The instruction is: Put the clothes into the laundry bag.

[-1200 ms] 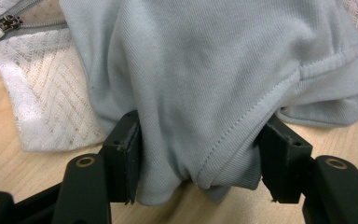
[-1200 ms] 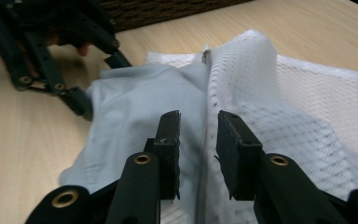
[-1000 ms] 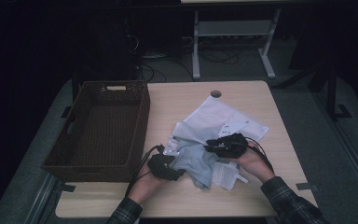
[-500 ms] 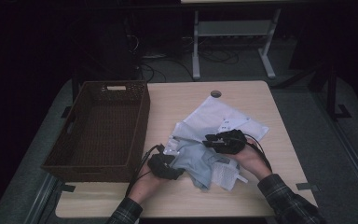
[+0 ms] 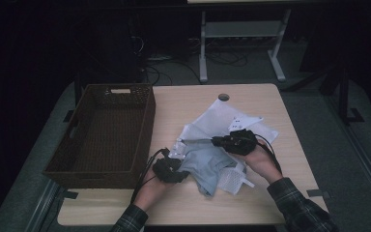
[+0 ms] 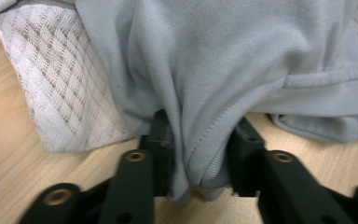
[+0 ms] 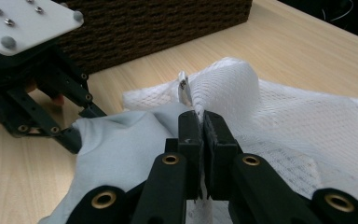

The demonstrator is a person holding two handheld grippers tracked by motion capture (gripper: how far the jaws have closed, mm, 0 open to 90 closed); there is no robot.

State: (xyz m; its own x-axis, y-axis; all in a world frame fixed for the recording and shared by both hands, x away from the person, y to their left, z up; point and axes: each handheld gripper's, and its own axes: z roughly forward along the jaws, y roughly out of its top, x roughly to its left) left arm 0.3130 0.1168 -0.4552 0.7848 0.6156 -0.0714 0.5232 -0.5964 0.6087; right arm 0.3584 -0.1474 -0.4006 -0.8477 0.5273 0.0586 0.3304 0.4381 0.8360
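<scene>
A pale blue-grey garment (image 5: 207, 164) lies crumpled on the table, partly inside a white mesh bag (image 5: 222, 116). My left gripper (image 5: 184, 170) is at the garment's near left edge. Its jaws are shut on a thick fold of the garment (image 6: 223, 70), with the mesh bag (image 6: 60, 93) to its left. My right gripper (image 5: 217, 141) reaches in from the right. In the right gripper view it (image 7: 201, 126) is shut on the edge of the mesh bag (image 7: 279, 121), just above the garment (image 7: 116, 140). The left gripper (image 7: 74, 135) shows opposite it.
A dark wicker basket (image 5: 147, 121) stands on the left part of the wooden table (image 5: 270, 96), close beside the left gripper. The basket's wall (image 7: 144, 23) rises behind the cloth. A round cable hole (image 5: 223, 97) sits near the table's far edge.
My right gripper has shifted slightly away from the person, with the mesh bag's edge still in it. The left gripper has stayed put on the garment.
</scene>
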